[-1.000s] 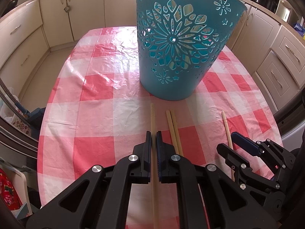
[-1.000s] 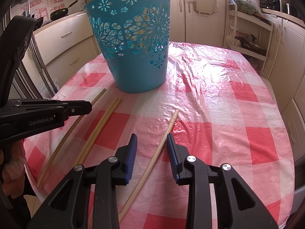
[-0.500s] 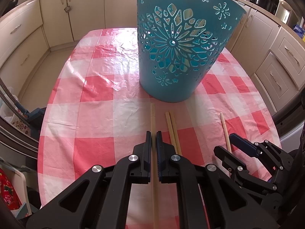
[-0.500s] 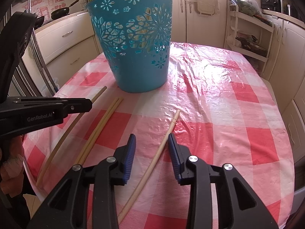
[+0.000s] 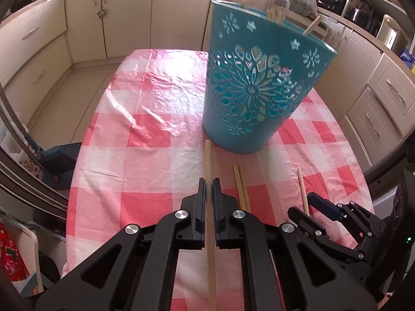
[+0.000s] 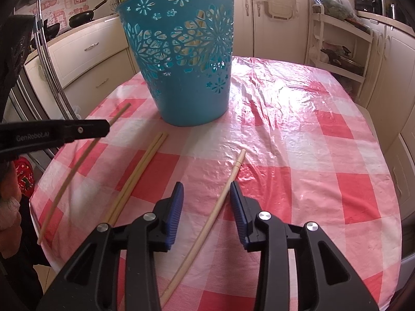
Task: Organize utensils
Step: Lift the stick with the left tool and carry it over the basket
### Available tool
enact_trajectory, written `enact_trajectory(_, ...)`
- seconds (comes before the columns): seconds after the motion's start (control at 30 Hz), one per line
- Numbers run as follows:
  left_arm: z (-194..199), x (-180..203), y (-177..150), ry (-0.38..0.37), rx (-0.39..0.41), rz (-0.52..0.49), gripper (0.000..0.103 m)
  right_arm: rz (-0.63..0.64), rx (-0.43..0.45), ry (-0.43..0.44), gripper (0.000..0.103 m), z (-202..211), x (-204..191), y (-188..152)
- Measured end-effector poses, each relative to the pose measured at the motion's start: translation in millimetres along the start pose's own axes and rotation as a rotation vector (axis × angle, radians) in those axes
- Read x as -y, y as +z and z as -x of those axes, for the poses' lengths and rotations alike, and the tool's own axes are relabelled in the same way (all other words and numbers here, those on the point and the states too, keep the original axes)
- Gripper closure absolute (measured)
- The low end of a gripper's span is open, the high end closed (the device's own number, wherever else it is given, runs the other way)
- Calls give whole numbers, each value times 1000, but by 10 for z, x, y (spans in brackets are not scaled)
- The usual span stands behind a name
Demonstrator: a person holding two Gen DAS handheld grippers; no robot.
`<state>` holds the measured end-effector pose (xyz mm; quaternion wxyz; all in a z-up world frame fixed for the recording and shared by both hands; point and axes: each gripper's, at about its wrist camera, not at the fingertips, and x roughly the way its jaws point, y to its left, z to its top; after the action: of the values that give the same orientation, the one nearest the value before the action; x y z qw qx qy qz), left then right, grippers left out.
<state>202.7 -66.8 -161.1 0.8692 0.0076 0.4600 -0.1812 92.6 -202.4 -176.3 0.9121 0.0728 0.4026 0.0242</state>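
Note:
A teal cut-out basket (image 5: 259, 90) stands on the red-checked tablecloth (image 5: 155, 155), with stick ends poking above its rim. My left gripper (image 5: 208, 181) is shut on a long wooden chopstick (image 5: 208, 155), held off the table and pointing at the basket's base. In the right wrist view the left gripper (image 6: 106, 129) grips that chopstick (image 6: 77, 163), which hangs slanted above the cloth. My right gripper (image 6: 206, 191) stands open astride a single chopstick (image 6: 234, 165) lying on the cloth, pads apart from it. A pair of chopsticks (image 6: 140, 171) lies between the two grippers.
Cream kitchen cabinets (image 5: 85, 26) surround the table on all sides. A white open shelf rack (image 6: 337, 51) stands behind the table's far right. A person's sleeve (image 6: 7, 217) shows at the left edge. The table edge drops off close on the left.
The left gripper has risen with the chopstick, lifting it off the cloth and toward the basket. The right gripper's jaws stand slightly wider; it has stayed in place.

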Motion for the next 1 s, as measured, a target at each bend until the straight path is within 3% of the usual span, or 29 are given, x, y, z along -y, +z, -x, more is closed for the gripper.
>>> enact_trajectory(0.23,506,-301,135,-61,94,138,98,-33,-9,32,61,-17,59,27)
enact_trajectory(0.4,832,-258,280,-122,159,143,98,-39,-13,43,56,-31,42,40)
enact_trajectory(0.6,1154,19,674,-197,261,132,98,-77,-14,69,55,-18,82,37)
enact_trajectory(0.8,1185,359,1323,-173,422,130,98,-94,-15,88,51,-30,82,48)
enact_trajectory(1.0,800,551,1714,-109,493,162,98,-111,-15,111,51,-37,118,59)
